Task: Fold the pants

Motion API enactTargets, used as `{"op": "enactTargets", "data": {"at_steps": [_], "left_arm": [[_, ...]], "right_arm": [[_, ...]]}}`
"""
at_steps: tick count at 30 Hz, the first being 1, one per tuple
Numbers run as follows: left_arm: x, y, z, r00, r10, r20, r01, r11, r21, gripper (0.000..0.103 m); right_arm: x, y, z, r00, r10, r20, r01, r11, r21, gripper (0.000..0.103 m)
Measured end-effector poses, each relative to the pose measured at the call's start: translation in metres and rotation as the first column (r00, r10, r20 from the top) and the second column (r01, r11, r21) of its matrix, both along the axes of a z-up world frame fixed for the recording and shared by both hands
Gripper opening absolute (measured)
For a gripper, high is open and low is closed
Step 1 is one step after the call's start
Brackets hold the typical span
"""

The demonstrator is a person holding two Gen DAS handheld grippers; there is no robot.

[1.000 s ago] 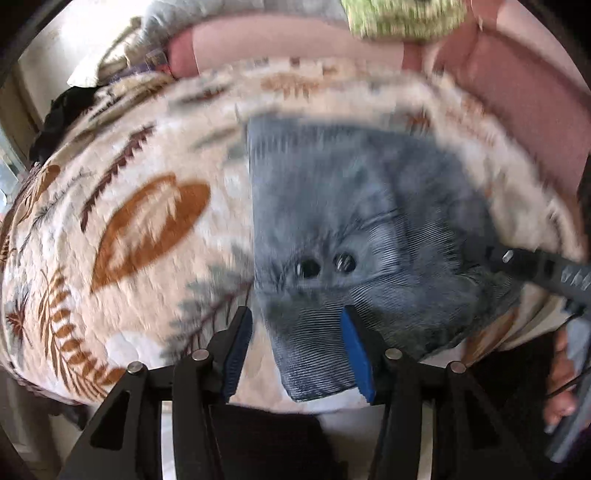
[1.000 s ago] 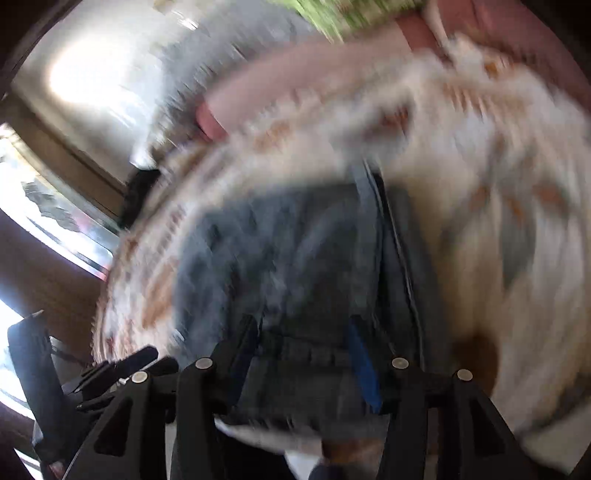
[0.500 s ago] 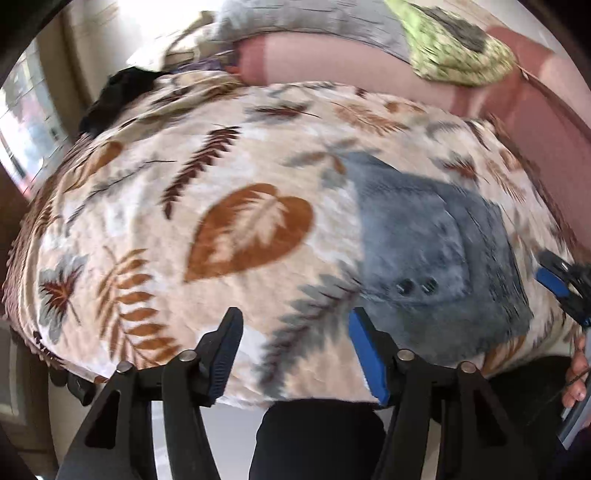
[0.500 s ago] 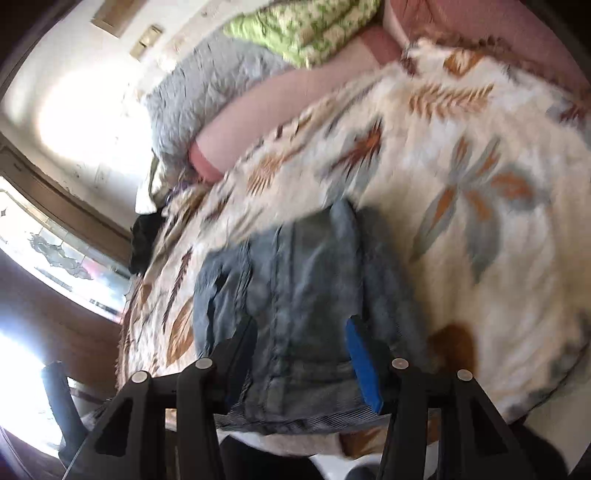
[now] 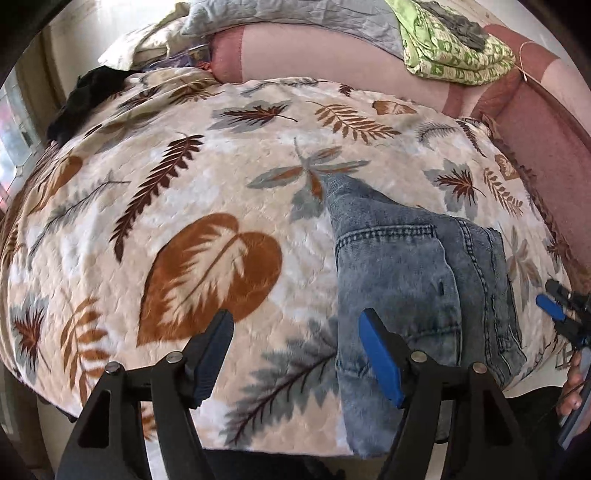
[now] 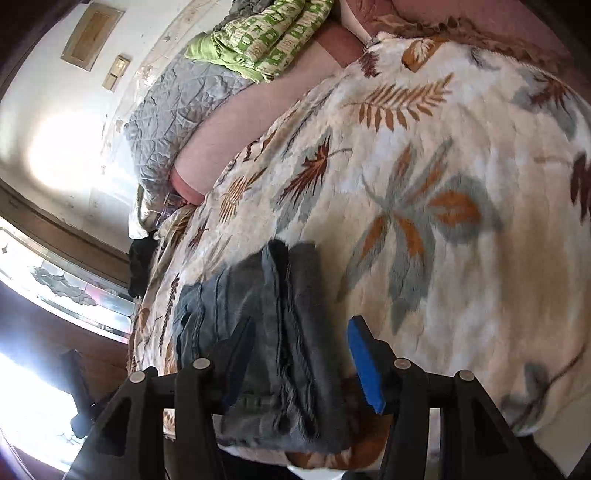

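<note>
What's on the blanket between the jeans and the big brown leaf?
Nothing: in the left wrist view, only bare blanket lies between the jeans and the brown leaf.

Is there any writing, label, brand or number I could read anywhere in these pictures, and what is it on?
None can be read.
Jeans: only stitching shows, no label.
Green patterned cloth: shapes, no legible letters.
Wall plates: blank or too blurred to tell.
</note>
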State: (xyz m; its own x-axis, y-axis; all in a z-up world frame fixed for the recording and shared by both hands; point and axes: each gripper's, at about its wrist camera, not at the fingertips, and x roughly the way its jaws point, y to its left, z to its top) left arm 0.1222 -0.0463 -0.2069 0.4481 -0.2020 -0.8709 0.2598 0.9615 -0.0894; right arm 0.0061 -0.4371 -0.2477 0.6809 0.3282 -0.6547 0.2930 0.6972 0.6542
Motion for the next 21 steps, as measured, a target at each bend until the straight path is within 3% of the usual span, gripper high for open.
{"op": "enactTargets", "data": {"at_steps": [3, 6, 12, 14, 21], "left_arm": [[0.007, -0.001, 0.0, 1.0, -0.011, 0.004, 0.011, 1.0, -0.008, 0.071], [0.012, 0.002, 0.003, 1.0, -0.022, 0.023, 0.022, 0.999, -0.027, 0.071], [0.01, -0.004, 0.016, 0.992, -0.032, 0.12, 0.025, 0.998, 0.054, 0.074], [0.008, -0.008, 0.017, 0.991, -0.032, 0.133, 0.02, 0.996, 0.09, 0.079], [-0.007, -0.009, 0.02, 0.984, -0.005, 0.179, -0.022, 0.989, 0.145, 0.079]], "right_arm": [[0.024, -0.005, -0.008, 0.999, 0.046, -0.018, -0.045, 0.998, 0.05, 0.061], [0.041, -0.004, -0.011, 0.997, 0.064, -0.039, -0.063, 0.998, 0.022, 0.061], [0.059, -0.008, 0.004, 0.996, 0.06, 0.063, -0.06, 0.998, -0.005, 0.061], [0.062, -0.005, 0.011, 0.993, 0.055, 0.102, -0.05, 0.997, -0.055, 0.061], [0.074, 0.016, 0.021, 0.982, 0.108, 0.154, -0.062, 0.959, -0.276, 0.061]]}}
